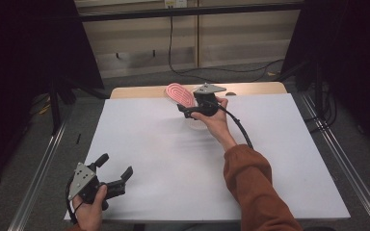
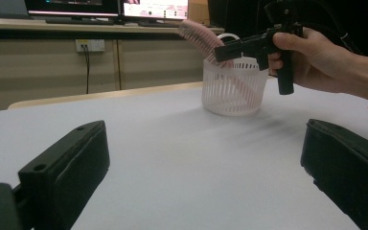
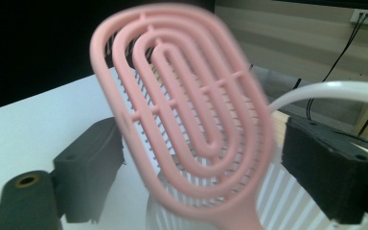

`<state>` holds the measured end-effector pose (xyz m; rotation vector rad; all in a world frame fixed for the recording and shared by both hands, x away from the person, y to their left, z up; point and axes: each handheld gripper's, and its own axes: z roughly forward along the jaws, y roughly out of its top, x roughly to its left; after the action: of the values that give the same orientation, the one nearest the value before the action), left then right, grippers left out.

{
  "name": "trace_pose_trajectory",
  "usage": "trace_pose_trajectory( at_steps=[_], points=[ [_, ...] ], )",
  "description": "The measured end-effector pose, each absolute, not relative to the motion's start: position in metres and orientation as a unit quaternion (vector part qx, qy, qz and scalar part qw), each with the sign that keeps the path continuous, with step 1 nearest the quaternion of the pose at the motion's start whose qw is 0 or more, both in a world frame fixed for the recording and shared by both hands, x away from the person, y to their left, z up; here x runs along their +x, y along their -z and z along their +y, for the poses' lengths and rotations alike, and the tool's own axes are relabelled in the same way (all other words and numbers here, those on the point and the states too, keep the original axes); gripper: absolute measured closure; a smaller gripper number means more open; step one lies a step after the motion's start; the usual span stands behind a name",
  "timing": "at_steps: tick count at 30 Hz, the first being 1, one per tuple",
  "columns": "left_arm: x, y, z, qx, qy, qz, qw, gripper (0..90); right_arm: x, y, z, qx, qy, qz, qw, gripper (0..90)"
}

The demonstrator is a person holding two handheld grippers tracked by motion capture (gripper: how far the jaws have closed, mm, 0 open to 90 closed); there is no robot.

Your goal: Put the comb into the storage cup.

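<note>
Pink hairbrush [image 3: 187, 120] stands handle-down in the white basket [image 2: 230, 91], between the right gripper's [image 3: 196, 158] jaws, which look parted, no visible pinch. Placement about done; retreat left. Left gripper [image 2: 201, 177] idle, jaws wide, nothing between.

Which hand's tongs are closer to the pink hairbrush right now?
Right. The right tongs are at the pink hairbrush, which stands between their jaws over the white basket at the table's far edge. The left tongs rest open at the near left corner, well away.
</note>
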<state>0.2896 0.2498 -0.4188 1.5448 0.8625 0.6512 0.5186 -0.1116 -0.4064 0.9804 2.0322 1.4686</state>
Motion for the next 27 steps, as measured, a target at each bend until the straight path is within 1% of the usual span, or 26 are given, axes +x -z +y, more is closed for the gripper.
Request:
trace_pose_trajectory(
  at_steps=[2, 18, 27],
  points=[
    [0.290, 0.419, 0.250, 0.663, -0.279, 0.370, 0.588, 2.9, 0.519, 0.406, -0.113, 0.357, -0.532, 0.735, 0.221, 12.8],
    [0.289, 0.419, 0.250, 0.662, -0.279, 0.370, 0.589, 2.9, 0.515, 0.402, -0.119, 0.359, -0.531, 0.734, 0.222, 10.3],
    [0.290, 0.419, 0.250, 0.662, -0.280, 0.371, 0.589, 2.9, 0.510, 0.404, -0.126, 0.368, -0.535, 0.725, 0.230, 3.3]
  ],
)
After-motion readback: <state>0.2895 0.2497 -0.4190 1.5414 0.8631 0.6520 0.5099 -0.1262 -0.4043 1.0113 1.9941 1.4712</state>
